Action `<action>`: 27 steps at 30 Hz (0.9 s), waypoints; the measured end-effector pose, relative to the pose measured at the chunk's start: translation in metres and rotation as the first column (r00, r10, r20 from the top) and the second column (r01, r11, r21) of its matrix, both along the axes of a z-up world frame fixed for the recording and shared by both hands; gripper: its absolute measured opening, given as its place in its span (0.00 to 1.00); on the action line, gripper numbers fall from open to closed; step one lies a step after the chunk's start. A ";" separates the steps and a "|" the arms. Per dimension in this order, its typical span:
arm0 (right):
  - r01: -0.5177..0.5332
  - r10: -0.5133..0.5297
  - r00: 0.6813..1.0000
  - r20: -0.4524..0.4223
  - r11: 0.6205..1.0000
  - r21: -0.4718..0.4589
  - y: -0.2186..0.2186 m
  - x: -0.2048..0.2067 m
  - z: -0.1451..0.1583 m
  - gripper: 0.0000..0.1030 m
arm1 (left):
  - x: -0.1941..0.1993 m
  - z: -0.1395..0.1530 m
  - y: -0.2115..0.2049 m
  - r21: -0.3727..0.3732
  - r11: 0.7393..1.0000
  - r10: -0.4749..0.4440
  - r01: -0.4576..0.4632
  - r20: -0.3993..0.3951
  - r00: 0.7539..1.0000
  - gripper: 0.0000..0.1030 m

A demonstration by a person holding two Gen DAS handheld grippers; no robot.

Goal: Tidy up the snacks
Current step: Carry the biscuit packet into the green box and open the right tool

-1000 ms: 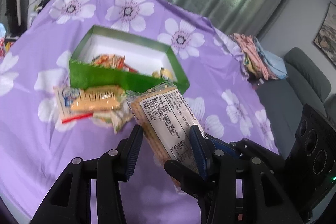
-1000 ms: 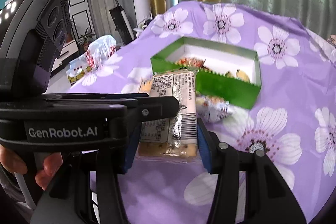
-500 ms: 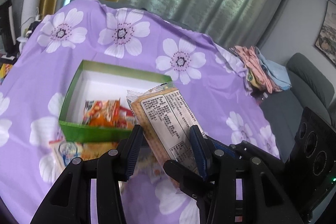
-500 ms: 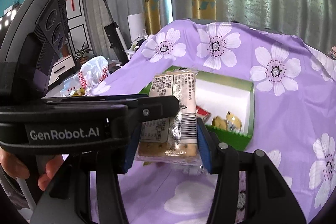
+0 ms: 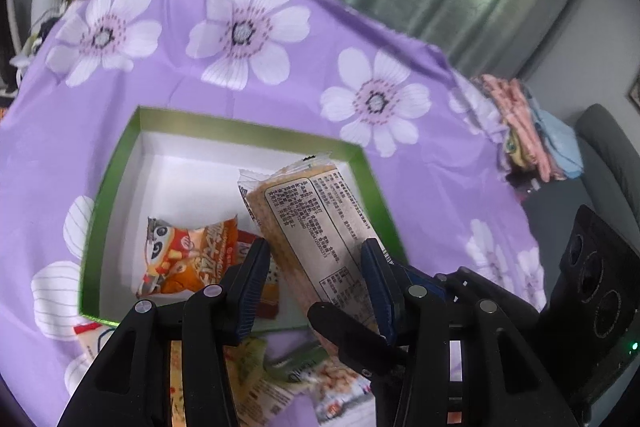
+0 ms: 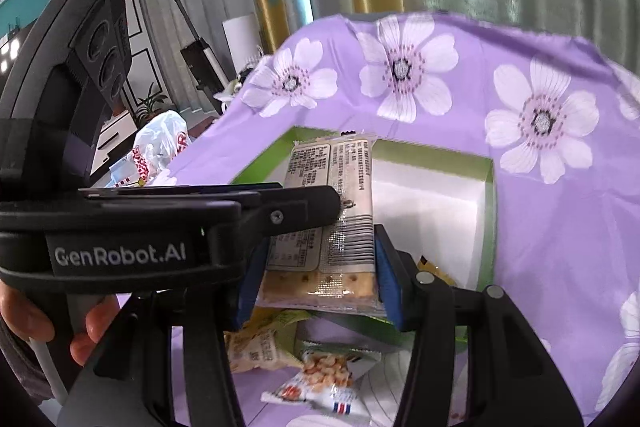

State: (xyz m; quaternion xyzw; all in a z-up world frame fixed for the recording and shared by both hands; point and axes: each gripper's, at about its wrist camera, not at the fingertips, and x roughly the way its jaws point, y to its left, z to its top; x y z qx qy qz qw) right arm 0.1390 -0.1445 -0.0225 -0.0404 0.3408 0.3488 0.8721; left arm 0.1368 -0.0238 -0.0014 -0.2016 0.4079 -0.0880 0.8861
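Note:
A long cracker pack (image 5: 316,223) with a printed label hangs over the open green box (image 5: 248,125), above its near right part. My left gripper (image 5: 314,267) is shut on the pack's lower half. My right gripper (image 6: 316,279) is shut on the near end of the same cracker pack (image 6: 340,195), and a finger (image 6: 296,205) of the left gripper crosses in front of it. Inside the box (image 6: 490,211) lie an orange panda snack bag (image 5: 188,255) and a small yellow packet (image 6: 434,269); the far half shows its white bottom.
Loose packets lie on the purple flowered cloth (image 5: 420,187) in front of the box: a peanut packet (image 6: 324,379) and a yellow-green one (image 6: 260,343). Folded clothes (image 5: 524,127) and a grey sofa (image 5: 608,155) are at the right. A plastic bag (image 6: 160,143) is off the left edge.
Both grippers have carried the cracker pack forward together, from in front of the box to above it. The loose packets have slid under the fingers.

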 end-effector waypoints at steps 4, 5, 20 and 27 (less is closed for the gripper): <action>0.025 -0.025 0.999 -0.043 1.000 -0.007 0.004 0.013 -0.018 0.63 | 0.012 -0.017 0.000 0.001 1.000 0.002 -0.002 -0.055 0.998 0.52; 0.041 -0.042 0.998 -0.047 0.999 -0.016 0.005 0.015 -0.021 0.72 | 0.013 -0.019 0.000 0.018 1.000 0.015 -0.014 -0.063 0.998 0.67; 0.131 -0.131 0.990 -0.047 0.991 -0.001 -0.054 -0.033 -0.014 0.76 | -0.050 0.005 0.026 0.065 0.995 0.077 -0.077 0.002 0.997 0.87; 0.136 -0.136 0.990 -0.041 0.991 -0.006 -0.065 -0.069 -0.007 0.76 | -0.091 0.009 0.013 0.097 0.994 0.049 -0.050 0.010 0.999 0.87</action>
